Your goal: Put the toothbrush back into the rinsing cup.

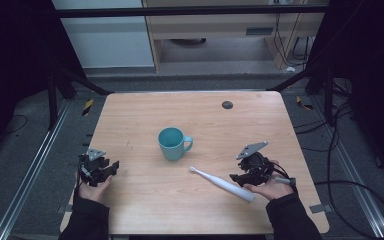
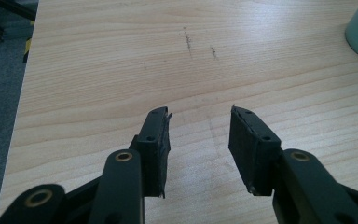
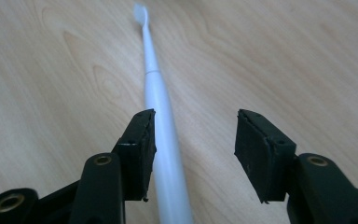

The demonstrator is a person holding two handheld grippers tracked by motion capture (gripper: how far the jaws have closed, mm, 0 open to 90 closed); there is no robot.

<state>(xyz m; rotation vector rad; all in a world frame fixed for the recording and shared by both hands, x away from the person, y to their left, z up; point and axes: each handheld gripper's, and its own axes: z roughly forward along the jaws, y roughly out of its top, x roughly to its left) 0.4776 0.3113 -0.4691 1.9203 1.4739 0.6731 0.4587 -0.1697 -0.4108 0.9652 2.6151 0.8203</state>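
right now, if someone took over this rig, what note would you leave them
Left hand-held gripper: open, nothing between its jaws, low over bare table at the left, by the teal mug.
Right hand-held gripper: open, pads clear of the toothbrush, which lies just inside one jaw in the right gripper view.
White electric toothbrush: flat on the table, brush head pointing toward the mug, thick end by the right hand.
Teal mug: upright mid-table, handle to the right; from above nothing shows inside.
Done: neither thing is gripped.
Left: probably grip the toothbrush and stand it in the mug.
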